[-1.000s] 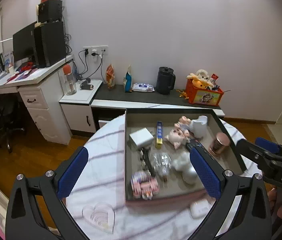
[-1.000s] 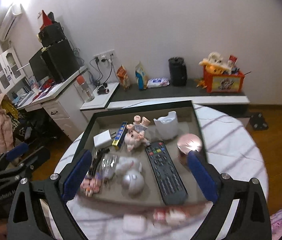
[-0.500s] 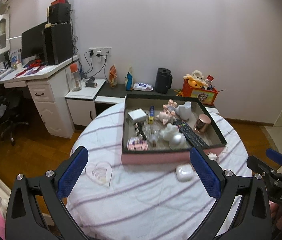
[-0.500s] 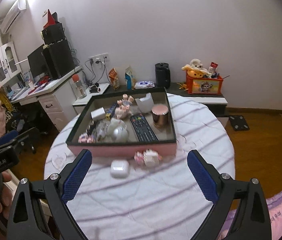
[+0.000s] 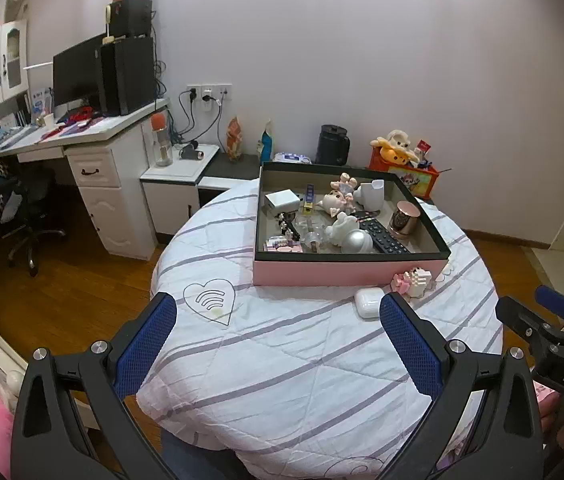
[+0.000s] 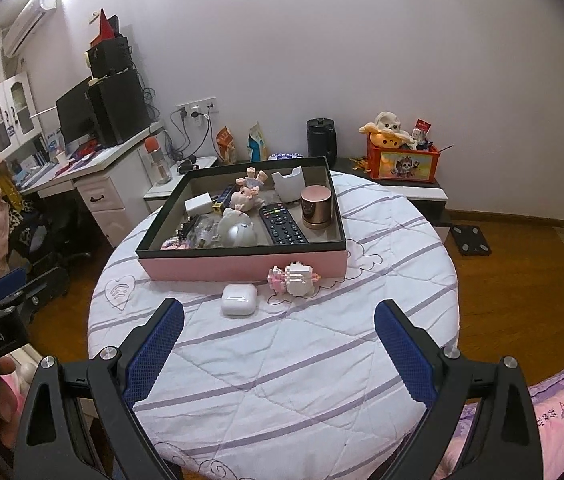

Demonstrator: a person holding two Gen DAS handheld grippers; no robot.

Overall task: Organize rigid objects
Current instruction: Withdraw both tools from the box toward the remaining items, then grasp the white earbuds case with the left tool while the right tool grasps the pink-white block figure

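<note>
Left view: the left hand-held gripper [image 5: 277, 320] hangs over the near surface [image 5: 282, 380] with fingers wide apart, nothing in them. The box [image 5: 346, 272] is already full of stuff, but the earbud case [image 5: 369, 300] and brick toy [image 5: 412, 280] sit outside, just in front of it. Right view: the right hand-held gripper [image 6: 279, 326] is spread and empty too, case [image 6: 238, 299] ahead, toy [image 6: 294, 278] touching the box wall [image 6: 241, 266]. My worry: the smooth case could squirt out of a pinch, and squeezing the toy could pop bricks off.
</note>
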